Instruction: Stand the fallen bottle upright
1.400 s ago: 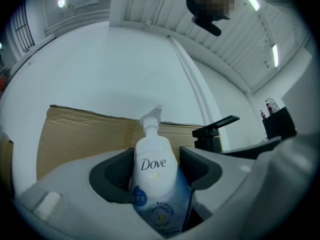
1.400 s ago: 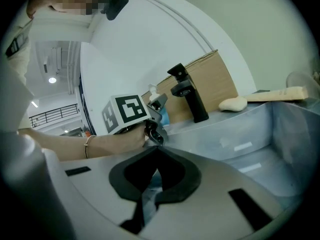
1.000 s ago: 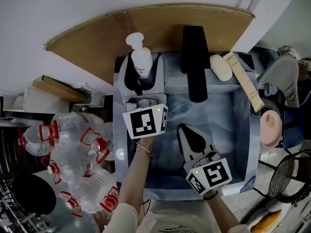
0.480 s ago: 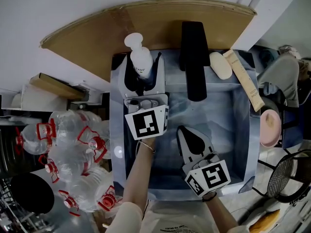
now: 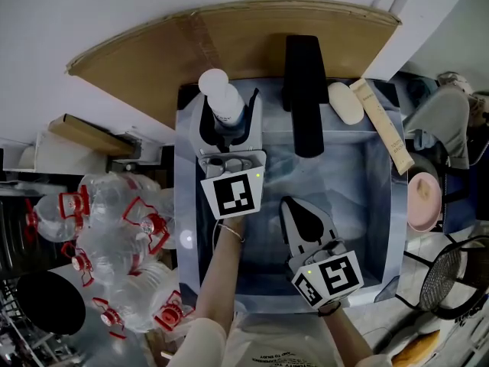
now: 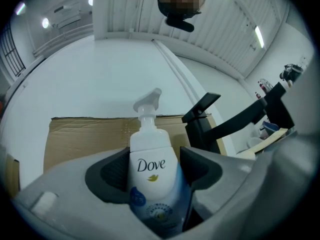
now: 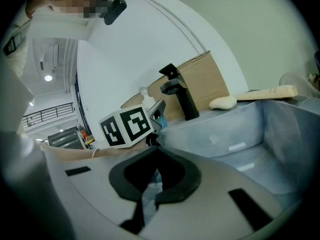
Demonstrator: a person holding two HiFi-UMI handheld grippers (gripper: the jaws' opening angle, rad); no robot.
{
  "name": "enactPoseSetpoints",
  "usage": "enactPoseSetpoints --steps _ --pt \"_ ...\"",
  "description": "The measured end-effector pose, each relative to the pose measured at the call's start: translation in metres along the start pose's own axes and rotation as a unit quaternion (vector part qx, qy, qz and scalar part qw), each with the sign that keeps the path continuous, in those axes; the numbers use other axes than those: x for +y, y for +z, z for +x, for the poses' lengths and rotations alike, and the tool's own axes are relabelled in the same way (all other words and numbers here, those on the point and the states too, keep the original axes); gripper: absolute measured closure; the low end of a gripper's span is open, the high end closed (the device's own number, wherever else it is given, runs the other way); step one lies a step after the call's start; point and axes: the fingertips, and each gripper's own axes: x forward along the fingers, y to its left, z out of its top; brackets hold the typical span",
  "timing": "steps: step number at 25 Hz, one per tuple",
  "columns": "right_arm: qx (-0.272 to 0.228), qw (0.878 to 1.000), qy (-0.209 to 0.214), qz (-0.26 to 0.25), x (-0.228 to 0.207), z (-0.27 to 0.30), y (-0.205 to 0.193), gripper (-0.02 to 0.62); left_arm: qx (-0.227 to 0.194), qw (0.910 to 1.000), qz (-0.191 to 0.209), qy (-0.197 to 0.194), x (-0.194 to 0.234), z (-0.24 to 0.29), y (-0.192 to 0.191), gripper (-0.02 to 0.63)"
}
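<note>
A white and blue Dove pump bottle [image 5: 220, 99] stands close to upright on the sink's back left corner, its pump head facing up at me. My left gripper [image 5: 227, 112] is shut on its body, one dark pad on each side. In the left gripper view the bottle [image 6: 151, 170] fills the gap between the pads [image 6: 114, 171], with its pump nozzle against the white wall. My right gripper [image 5: 293, 203] hangs over the sink basin to the right. It is shut with nothing in it, and its tips meet in the right gripper view [image 7: 153, 188].
A black faucet [image 5: 304, 90] stands just right of the bottle. A soap bar [image 5: 346, 103] and a wooden stick [image 5: 382, 125] lie on the sink rim [image 5: 399, 228]. Cardboard [image 5: 145, 63] lines the wall behind. Several packed water bottles [image 5: 114, 243] sit at the left.
The bottle has tipped up from a lean toward upright in the left gripper, its pump head swinging toward me. The left gripper rolled slightly. The right gripper stayed still.
</note>
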Motion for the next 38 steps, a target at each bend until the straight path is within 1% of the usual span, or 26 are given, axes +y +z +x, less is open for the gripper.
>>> enactPoseSetpoints --steps 3,5,7,10,15,20,24,28,29,30,32,35,38 --pt "-0.003 1.000 0.001 -0.002 0.002 -0.001 0.003 0.591 0.014 0.9999 0.006 -0.007 -0.001 0.004 -0.003 0.310" --pt "-0.006 1.000 0.002 -0.004 0.004 -0.001 0.006 0.591 0.032 0.9994 0.006 -0.011 -0.001 0.006 -0.008 0.302" --pt "-0.010 1.000 0.004 -0.006 0.006 -0.002 0.010 0.591 0.049 0.9986 -0.005 -0.020 -0.002 0.008 -0.013 0.282" --pt "-0.013 1.000 0.004 -0.010 0.007 -0.004 0.015 0.591 0.060 0.9973 -0.023 -0.036 -0.003 0.010 -0.012 0.264" --pt "-0.020 1.000 0.006 -0.018 0.012 -0.007 0.027 0.591 0.079 0.9950 -0.031 -0.052 -0.003 0.004 -0.006 0.257" --pt "-0.022 0.999 0.007 -0.044 0.018 -0.011 0.037 0.591 0.102 0.9918 -0.052 -0.057 -0.001 -0.011 -0.002 0.258" --pt "-0.019 0.998 -0.003 -0.063 0.018 -0.019 0.043 0.591 0.122 0.9898 -0.046 -0.057 0.003 -0.028 0.006 0.259" --pt "-0.028 0.996 -0.007 -0.086 0.017 -0.027 0.059 0.591 0.145 0.9865 -0.028 -0.071 0.000 -0.041 0.015 0.261" --pt "-0.031 0.995 -0.006 -0.090 0.017 -0.029 0.064 0.591 0.146 0.9861 -0.030 -0.072 0.000 -0.045 0.020 0.266" --pt "-0.033 0.995 -0.004 -0.093 0.018 -0.030 0.067 0.591 0.147 0.9859 -0.031 -0.074 -0.001 -0.050 0.024 0.285" --pt "-0.035 0.994 0.002 -0.102 0.020 -0.032 0.073 0.591 0.152 0.9845 -0.027 -0.084 -0.005 -0.060 0.032 0.349" --pt "-0.042 0.992 0.008 -0.120 0.023 -0.038 0.085 0.591 0.159 0.9814 -0.030 -0.103 -0.014 -0.074 0.045 0.406" --pt "-0.054 0.991 0.013 -0.125 0.024 -0.042 0.098 0.591 0.169 0.9784 -0.029 -0.116 -0.020 -0.088 0.056 0.482"
